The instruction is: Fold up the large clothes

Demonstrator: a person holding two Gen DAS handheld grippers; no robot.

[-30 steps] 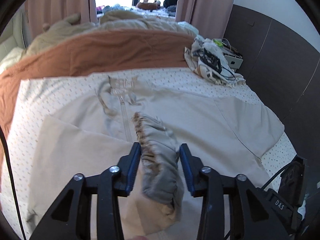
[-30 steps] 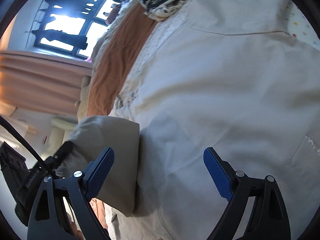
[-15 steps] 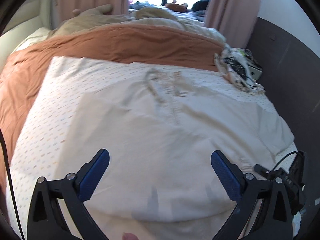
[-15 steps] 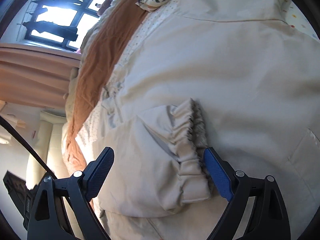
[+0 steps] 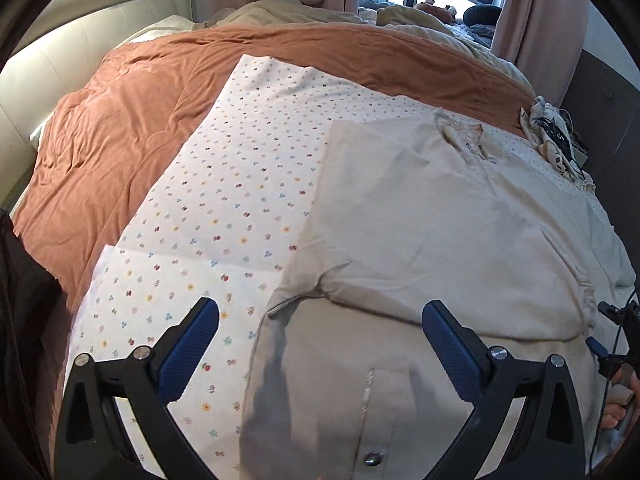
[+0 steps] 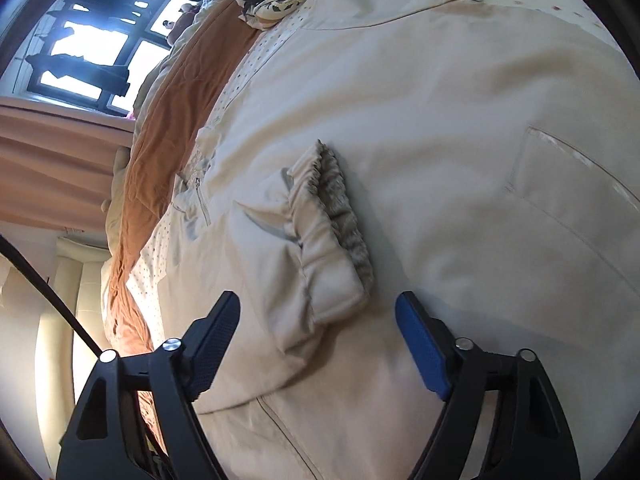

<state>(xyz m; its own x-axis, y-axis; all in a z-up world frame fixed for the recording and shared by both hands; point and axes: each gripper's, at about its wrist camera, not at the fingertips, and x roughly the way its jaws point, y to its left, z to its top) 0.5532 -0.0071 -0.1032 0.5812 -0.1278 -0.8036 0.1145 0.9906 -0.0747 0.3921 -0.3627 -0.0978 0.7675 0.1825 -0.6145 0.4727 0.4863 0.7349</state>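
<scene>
Beige jacket (image 5: pixel 440 216) lies spread front-up on the bed, over a dotted sheet (image 5: pixel 224 208) w/ an orange duvet (image 5: pixel 120 120) behind; left sleeve folded in across the chest, its gathered cuff (image 6: pixel 332 232) resting on the body panel, just ahead of the right tongs (image 6: pixel 316 344); right tongs apart, holding nothing, hovering close over the fabric; left tongs (image 5: pixel 320 340) also apart, empty, above the jacket's lower hem nr the front placket; pile of cables & cloth (image 5: pixel 556 140) at the far right edge of the bed.
</scene>
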